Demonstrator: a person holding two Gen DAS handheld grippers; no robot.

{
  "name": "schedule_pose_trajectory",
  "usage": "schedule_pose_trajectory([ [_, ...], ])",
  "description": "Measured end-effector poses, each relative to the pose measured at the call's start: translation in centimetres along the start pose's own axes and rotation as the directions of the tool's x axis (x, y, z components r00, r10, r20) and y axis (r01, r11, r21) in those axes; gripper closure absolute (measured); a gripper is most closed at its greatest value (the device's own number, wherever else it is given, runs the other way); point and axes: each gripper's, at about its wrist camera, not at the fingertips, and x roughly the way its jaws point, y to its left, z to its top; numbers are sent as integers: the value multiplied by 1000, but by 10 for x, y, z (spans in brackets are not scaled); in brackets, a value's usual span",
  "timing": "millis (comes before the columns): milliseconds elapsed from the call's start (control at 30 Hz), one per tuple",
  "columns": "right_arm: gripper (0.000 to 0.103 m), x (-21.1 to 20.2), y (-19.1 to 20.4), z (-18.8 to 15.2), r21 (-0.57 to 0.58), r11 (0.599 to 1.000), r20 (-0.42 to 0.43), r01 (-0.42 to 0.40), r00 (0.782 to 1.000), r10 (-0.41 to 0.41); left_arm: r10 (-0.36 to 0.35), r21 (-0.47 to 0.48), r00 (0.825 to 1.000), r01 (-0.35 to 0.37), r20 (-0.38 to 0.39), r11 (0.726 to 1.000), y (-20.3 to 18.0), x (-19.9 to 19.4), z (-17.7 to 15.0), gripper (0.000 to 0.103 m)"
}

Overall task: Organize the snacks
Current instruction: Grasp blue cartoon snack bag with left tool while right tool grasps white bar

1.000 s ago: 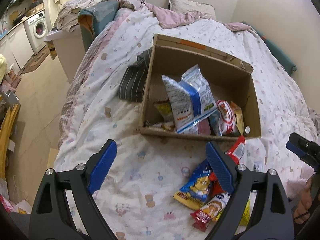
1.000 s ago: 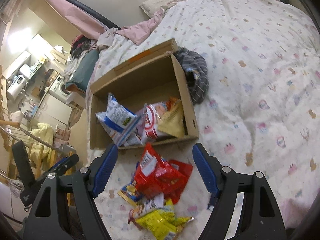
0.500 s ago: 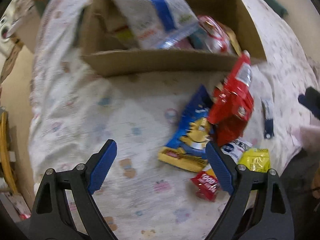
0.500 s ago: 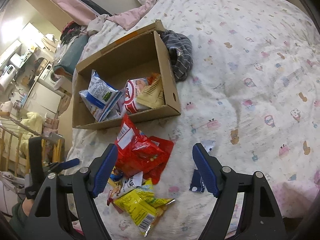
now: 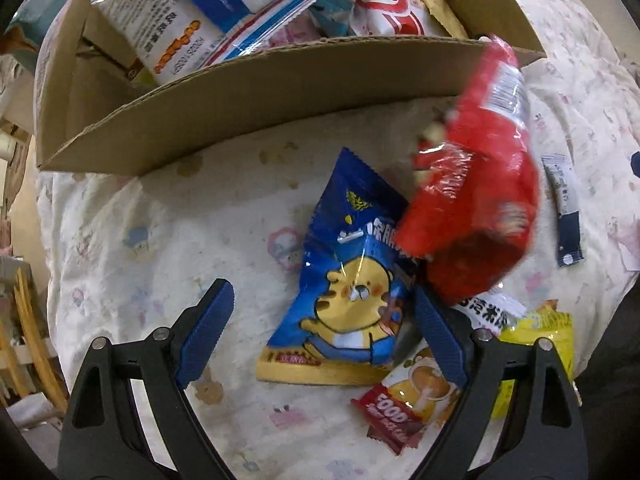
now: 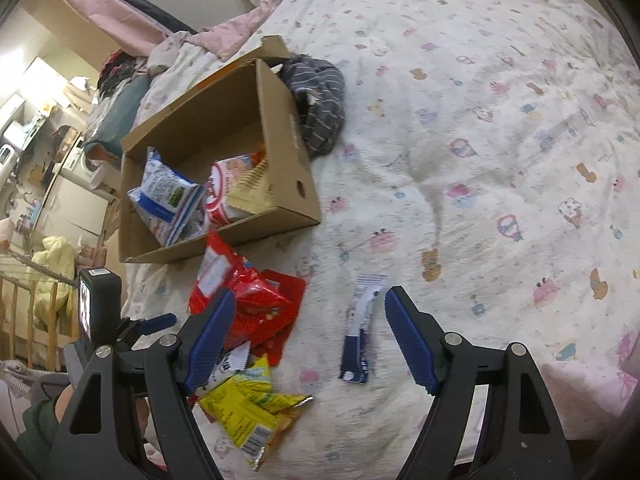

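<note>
Left tongs, spread wide and empty, have dropped from above the cardboard box to straddle the blue tiger snack packet on the bed, likely the next pick. Right tongs, also spread, hover over a slim blue-and-white sachet.

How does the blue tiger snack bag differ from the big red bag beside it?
The blue tiger bag lies flat on the bedspread; the red bag overlaps its edge and reaches the cardboard box. Blue shows a cartoon tiger; red looks bigger and crinkled. Both remain outside the box.
</note>
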Motion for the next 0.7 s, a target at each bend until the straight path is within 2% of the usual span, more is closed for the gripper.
schedule_pose_trajectory([
  [33,24,1,-1,0,3,1000,-2,3,1000,-3,-7,-4,1000,8,3,1000,0,0,0,18],
  [67,24,1,-1,0,3,1000,-4,6,1000,-6,-19,-8,1000,19,9,1000,1,-2,0,36],
  [100,24,2,-1,1,2,1000,-6,9,1000,-9,-37,-9,999,37,11,999,2,-3,1,49],
  [133,24,3,-1,1,1,1000,-9,11,1000,-11,-56,-10,998,56,-4,998,3,-4,0,57],
  [200,24,7,-1,2,1,1000,-21,26,999,-26,-63,-25,998,63,0,998,8,-8,-2,67],
  [400,24,33,-17,-2,86,994,-139,74,988,-61,-88,-156,995,95,54,983,40,-35,-14,71],
  [600,25,65,-21,-5,99,986,-241,132,965,-105,-121,-307,984,155,127,939,82,-60,-32,71],
  [667,38,74,-20,-6,98,986,-262,132,960,-102,-121,-333,982,163,145,929,91,-66,-36,71],
  [700,42,79,-19,-6,93,986,-278,136,955,-106,-120,-336,982,164,148,927,95,-68,-35,71],
])
